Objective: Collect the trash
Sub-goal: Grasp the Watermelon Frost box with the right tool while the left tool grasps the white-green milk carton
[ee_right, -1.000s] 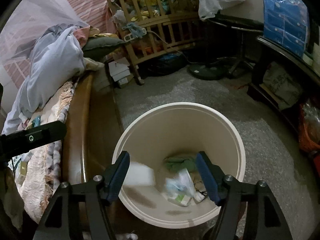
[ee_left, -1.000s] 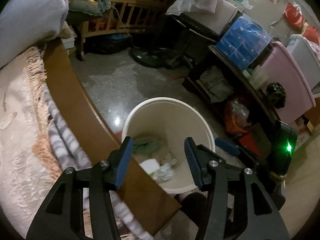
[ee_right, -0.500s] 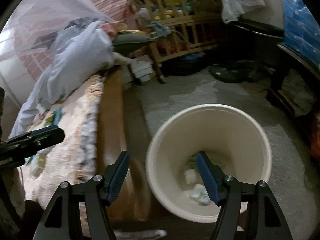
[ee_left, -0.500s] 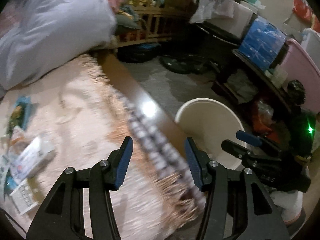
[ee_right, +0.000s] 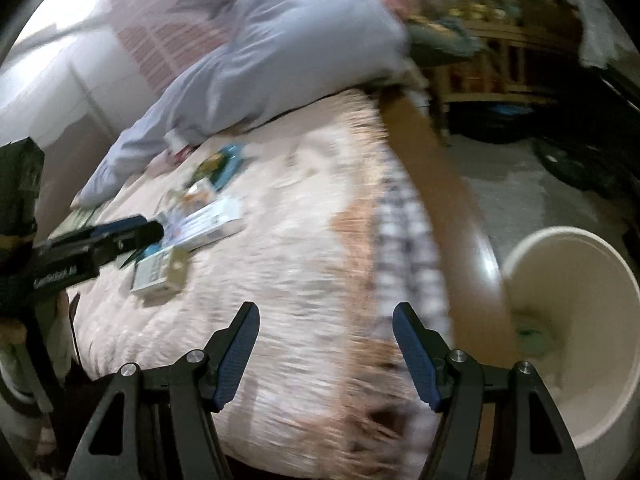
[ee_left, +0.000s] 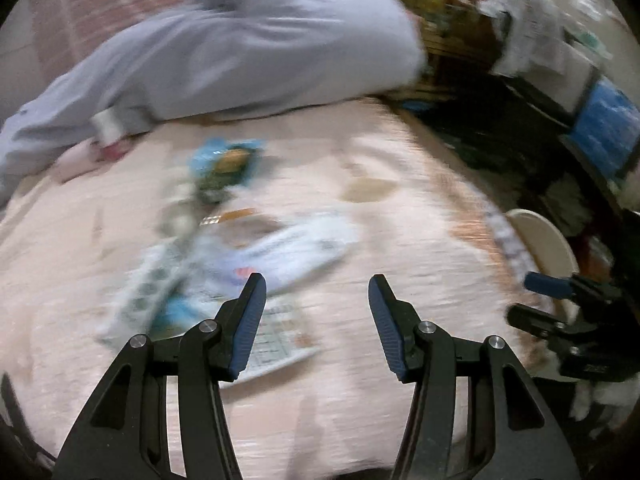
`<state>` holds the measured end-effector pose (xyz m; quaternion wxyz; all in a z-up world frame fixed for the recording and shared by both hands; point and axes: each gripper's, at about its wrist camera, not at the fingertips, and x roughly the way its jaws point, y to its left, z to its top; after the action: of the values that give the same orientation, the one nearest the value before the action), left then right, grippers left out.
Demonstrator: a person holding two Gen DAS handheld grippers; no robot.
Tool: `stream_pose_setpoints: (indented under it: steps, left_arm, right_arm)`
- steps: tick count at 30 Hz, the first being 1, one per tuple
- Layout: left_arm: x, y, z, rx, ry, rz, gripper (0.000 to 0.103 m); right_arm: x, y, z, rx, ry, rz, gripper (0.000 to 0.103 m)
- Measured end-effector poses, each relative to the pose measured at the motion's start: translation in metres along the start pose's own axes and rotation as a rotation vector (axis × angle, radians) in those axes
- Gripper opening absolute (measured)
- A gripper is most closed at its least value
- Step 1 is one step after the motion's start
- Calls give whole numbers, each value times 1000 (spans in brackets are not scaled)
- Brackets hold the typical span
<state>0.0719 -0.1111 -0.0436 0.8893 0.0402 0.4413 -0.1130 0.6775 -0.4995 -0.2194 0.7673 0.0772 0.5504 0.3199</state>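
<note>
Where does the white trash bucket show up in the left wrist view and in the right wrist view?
Left wrist: white trash bucket sits at the right edge, only part of its rim showing beyond the bed.
Right wrist: bucket at lower right, on the floor beside the bed's wooden edge.
Shared landmark: the grey bedding heaped at the top.
</note>
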Motion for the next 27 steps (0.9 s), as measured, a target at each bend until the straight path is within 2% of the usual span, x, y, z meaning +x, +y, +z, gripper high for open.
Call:
stream_pose_setpoints:
  steps: [4, 8, 13, 17, 23, 27]
  left_arm:
    - [1, 55, -6, -72, 5, 71, 52]
    - [8, 99, -10, -136, 24, 104, 52]
    - [26, 124, -19, -151, 51, 177, 52]
    - [47, 140, -24, -139, 89, 226, 52]
    - [55, 171, -24, -206, 99, 230, 52]
    - [52, 187, -24, -238, 101, 231, 52]
  right_arm:
    - [23, 34, 8, -71, 46, 36, 67]
    - [51, 65, 15, -131, 89, 51, 67]
    - [79, 88, 28, -155, 122, 63, 67]
    - [91, 108, 38, -172, 135, 126, 67]
    - [121, 143, 54, -240, 150, 113, 67]
    - [135, 158, 70, -230, 141, 154, 67]
